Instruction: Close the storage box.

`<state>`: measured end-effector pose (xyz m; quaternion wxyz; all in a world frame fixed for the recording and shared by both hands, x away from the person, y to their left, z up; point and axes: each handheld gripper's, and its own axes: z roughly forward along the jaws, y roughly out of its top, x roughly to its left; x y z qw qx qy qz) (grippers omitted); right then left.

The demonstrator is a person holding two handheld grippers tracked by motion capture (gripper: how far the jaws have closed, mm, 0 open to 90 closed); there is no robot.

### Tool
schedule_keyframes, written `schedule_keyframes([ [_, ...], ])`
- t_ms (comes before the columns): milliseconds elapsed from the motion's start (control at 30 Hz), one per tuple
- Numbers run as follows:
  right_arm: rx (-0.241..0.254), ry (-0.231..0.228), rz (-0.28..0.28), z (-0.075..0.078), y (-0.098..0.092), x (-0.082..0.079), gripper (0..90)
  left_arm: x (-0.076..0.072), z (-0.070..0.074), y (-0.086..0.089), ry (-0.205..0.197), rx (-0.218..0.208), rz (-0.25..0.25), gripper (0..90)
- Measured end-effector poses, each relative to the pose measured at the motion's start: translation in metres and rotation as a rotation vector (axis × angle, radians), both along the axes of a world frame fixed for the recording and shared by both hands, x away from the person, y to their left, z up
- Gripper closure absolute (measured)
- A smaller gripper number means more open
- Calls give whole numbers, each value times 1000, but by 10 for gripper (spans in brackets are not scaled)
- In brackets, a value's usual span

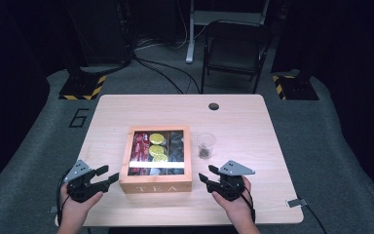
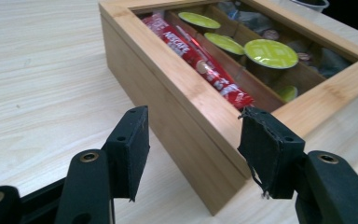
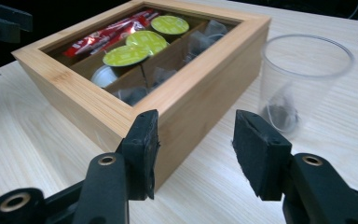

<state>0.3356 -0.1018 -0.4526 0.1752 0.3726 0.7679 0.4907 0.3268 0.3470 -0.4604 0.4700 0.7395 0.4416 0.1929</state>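
Both claws, left (image 1: 108,176) and right (image 1: 206,174), gape beside tea box (image 1: 156,186) corners.

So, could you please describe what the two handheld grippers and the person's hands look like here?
Both the left gripper and the right gripper are black, each with two jaws faced with flat black pads, frayed at the edges. Brass-coloured rivets mark the jaw joints. Each carries a grey three-cornered plate on top and trails a black cable. The hands are bare, with no sleeves visible.
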Motion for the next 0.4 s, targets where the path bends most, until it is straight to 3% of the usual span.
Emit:
schedule_keyframes([
  [400,12,16,-40,-2,-10,-2,486,9,-3,5,-5,3,35,378],
])
